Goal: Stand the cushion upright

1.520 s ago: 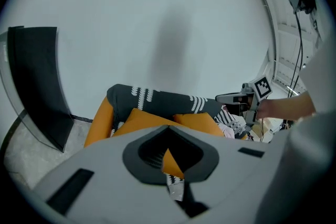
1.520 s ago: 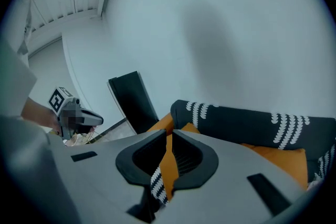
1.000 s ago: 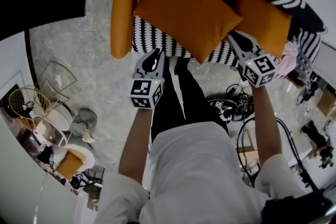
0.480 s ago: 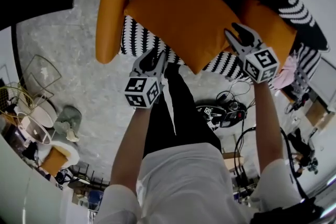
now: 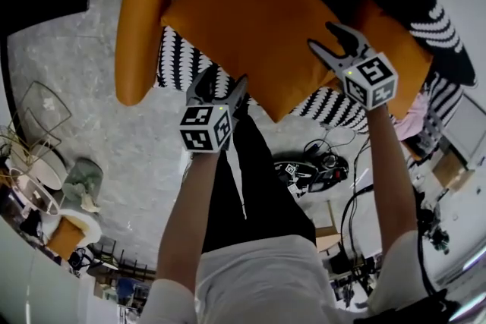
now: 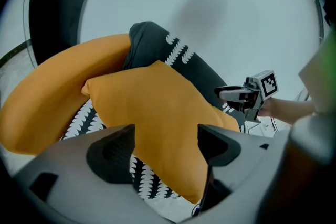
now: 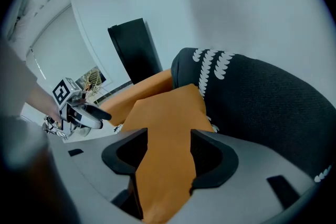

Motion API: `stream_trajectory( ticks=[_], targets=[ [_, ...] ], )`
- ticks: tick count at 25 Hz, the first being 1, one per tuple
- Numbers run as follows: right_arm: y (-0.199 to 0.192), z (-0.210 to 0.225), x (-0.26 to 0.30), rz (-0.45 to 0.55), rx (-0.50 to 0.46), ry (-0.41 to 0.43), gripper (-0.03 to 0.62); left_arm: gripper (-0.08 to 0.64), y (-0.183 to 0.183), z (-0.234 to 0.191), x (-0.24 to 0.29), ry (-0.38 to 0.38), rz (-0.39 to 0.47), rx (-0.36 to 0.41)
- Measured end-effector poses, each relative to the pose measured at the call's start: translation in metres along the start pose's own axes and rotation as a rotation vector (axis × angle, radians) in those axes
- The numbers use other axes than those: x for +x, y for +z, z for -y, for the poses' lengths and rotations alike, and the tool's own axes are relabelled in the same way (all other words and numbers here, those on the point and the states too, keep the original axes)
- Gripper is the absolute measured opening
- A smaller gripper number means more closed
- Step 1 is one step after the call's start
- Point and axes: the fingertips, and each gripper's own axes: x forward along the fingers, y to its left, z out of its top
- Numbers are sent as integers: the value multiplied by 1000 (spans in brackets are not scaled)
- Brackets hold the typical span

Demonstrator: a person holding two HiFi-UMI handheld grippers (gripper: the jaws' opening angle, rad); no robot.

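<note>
An orange cushion [image 5: 250, 19] leans against the dark back [image 7: 262, 97] of an armchair, over its black-and-white patterned seat [image 5: 178, 61]. My left gripper [image 5: 219, 83] is at the cushion's lower left edge. Its jaws are opening, and the cushion [image 6: 152, 107] lies between them without being pressed. My right gripper [image 5: 332, 38] is at the cushion's right corner. Its jaws are also opening, with the cushion [image 7: 163, 118] running up between them. In the left gripper view, the left gripper [image 6: 165, 147] fills the foreground and the right gripper [image 6: 247, 97] shows beyond the cushion.
Orange padded arms [image 5: 140, 19] flank the chair on both sides. Wire baskets and a small round stand [image 5: 34, 155] sit on the speckled floor at the left. Cables and gear [image 5: 319, 167] lie on the floor by the person's legs. A pink cloth [image 5: 421, 117] hangs at the right.
Both grippers have sunk along with the cushion towards the chair. Their jaws, closed on the cushion's edges before, now stand spread apart.
</note>
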Motion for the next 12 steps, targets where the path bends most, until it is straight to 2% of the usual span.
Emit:
stream_trajectory(
  ticks=[3, 5, 10, 12],
  targets=[
    [-6, 15, 23, -26, -30, 2, 285, 415, -9, -16, 21, 52, -13, -17],
    [-7, 25, 37, -41, -49, -2, 301, 456, -10, -29, 31, 88, -4, -59],
    [-8, 48, 55, -90, -65, 6, 337, 545, -11, -47, 52, 78, 12, -294],
    [-9, 58, 61, -113, -68, 5, 347, 584, -15, -51, 65, 70, 0, -360]
  ],
)
